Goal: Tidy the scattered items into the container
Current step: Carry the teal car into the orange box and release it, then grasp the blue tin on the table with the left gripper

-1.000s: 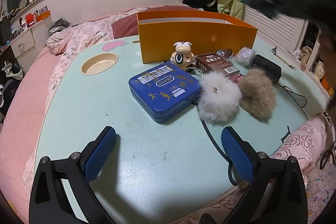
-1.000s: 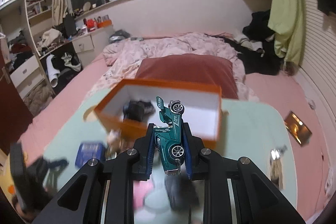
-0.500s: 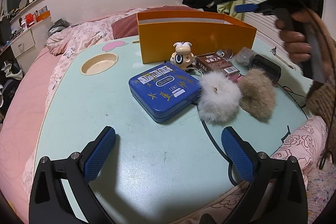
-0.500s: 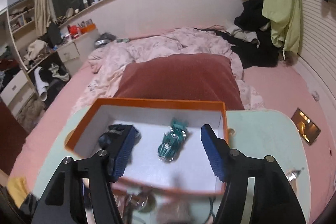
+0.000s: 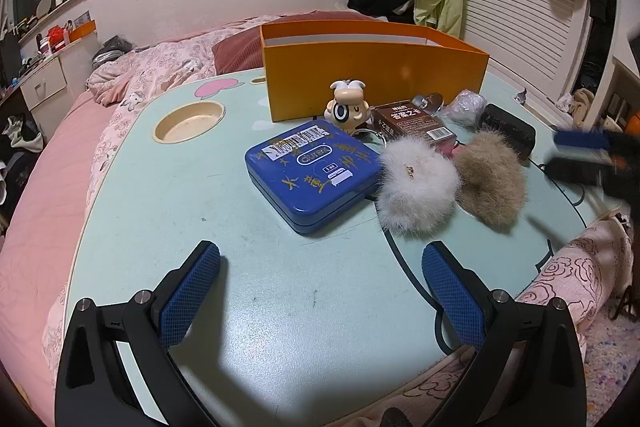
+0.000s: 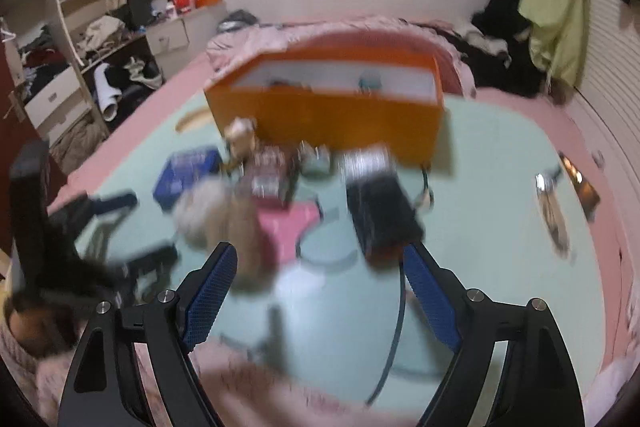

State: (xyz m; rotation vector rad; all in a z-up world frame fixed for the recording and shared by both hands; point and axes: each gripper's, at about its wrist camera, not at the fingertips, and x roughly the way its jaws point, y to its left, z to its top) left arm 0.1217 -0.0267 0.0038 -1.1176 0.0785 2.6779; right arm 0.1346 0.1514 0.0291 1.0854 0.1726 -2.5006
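Right-wrist view is motion-smeared: the clutter ahead of the right tool (image 6: 316,285) blurs together, only the black block (image 6: 380,215) and orange container (image 5: 372,75) read clearly. Container sits at the table's (image 5: 168,211) far edge; its contents are barely visible, a teal speck (image 6: 370,83) over the rim. Right tool's jaws have just been opening, now wide, nothing between them. Left tool (image 5: 320,289) is open and empty near the front edge. Blue tin (image 5: 314,173), white pompom (image 5: 416,187) and tan pompom (image 5: 492,183) lie mid-table, figurine (image 5: 346,109) and brown box (image 5: 414,123) beside the container. The pale green table stands on a pink bed (image 5: 52,163).
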